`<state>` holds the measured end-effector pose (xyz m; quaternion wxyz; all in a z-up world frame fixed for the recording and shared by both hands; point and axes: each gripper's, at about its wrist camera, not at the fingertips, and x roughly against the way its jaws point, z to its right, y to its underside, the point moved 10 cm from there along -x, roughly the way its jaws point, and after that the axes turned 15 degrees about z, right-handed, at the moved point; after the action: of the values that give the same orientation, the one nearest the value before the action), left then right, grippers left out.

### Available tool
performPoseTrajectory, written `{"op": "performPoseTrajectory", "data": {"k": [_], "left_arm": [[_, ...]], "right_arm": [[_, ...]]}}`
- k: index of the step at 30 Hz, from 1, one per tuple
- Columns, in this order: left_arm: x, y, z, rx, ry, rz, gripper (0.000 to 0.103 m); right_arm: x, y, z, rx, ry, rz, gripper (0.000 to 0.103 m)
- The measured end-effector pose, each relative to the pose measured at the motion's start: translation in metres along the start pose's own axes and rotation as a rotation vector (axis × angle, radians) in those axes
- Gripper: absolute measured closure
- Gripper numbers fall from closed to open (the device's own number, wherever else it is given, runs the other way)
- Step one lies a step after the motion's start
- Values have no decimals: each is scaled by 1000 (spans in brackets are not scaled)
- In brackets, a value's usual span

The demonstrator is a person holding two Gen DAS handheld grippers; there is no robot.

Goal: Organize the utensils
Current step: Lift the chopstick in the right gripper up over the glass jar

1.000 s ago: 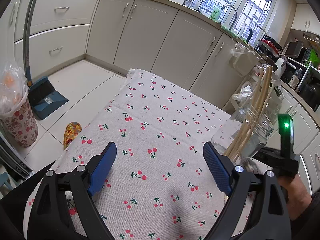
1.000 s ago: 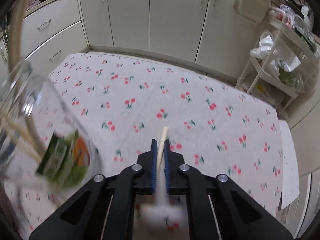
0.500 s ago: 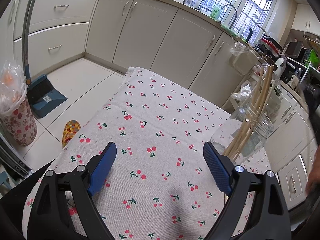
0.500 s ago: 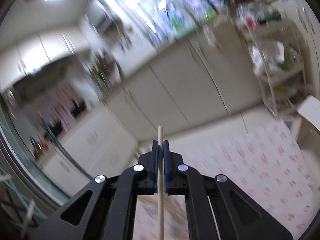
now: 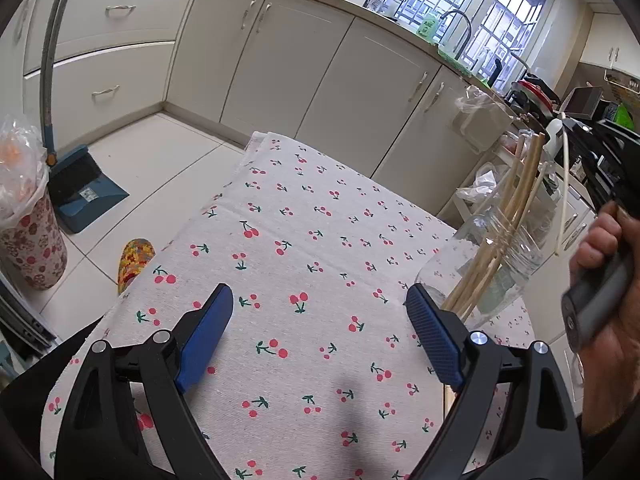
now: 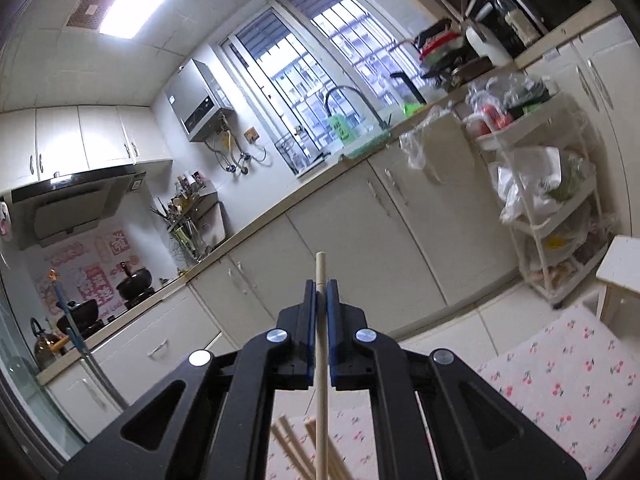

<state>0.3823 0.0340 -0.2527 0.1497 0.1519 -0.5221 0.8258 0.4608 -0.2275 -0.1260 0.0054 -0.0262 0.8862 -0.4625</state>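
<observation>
left wrist view: the left gripper [image 5: 320,334] hangs over the near part of a table under a cherry-print cloth [image 5: 320,240], its blue pads spread wide with only cloth between them. a clear glass jar [image 5: 490,264] stands at the cloth's right edge, just beyond the right pad, with ribbed threads round its mouth. several pale wooden chopsticks [image 5: 516,200] stand in it, leaning and fanning out above the rim. right of the jar, off the table's edge, a hand [image 5: 612,320] grips the dark handle of the right gripper [image 6: 320,295]; a thin pale chopstick [image 6: 321,360] hangs below that tool, its lower tip beside the jar's mouth and outside it.

right wrist view: the right gripper points up at the cabinets and window, clenched on that one chopstick. the stick is straight, round, light wood, with a blunt end poking just past the blue pads and the long part running back under the camera. behind the fingers, at the bottom of this view, the tops of the jar's chopsticks show over the cloth.

on the floor left of the table sit a blue dustpan [image 5: 86,194] and a floral bin [image 5: 30,244].
</observation>
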Motion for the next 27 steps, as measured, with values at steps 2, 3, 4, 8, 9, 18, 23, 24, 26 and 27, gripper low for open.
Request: {"op": "performPoseTrajectory", "data": {"k": [2,3,4,8,9,18,23,24,26,27], "left_arm": [[0,0,0,1,2,-2,19],[0,0,0,2,3,-2,19],[0,0,0,3,3,-2,19],[-1,0,-1,7,4,-2,19],[0,0,-2,8,5,-1,19],[0,0,-2,10,1,-2,19],[1,-1,-2,5,-2,-2,19],[1,-1,-2,4,-3,-2,19],[1,-1,-2,2,-6,-3,19],[1,-1,-2,0,-7,-6,19]], "right_arm": [[0,0,-3,31,4,20,97],[-2,1,-4,50,4,26,97],[-4,4,-4,62,3,21,97],[-4,20,0,89,4,-14,97],[-2,22,1,93,5,-21,97],[30,37,0,135,-22,-90,97],[54,55,4,168,-22,-170,97],[59,61,5,176,-23,-200,97],[68,68,6,196,-24,-231,97],[73,70,6,206,-25,-241,97]]}}
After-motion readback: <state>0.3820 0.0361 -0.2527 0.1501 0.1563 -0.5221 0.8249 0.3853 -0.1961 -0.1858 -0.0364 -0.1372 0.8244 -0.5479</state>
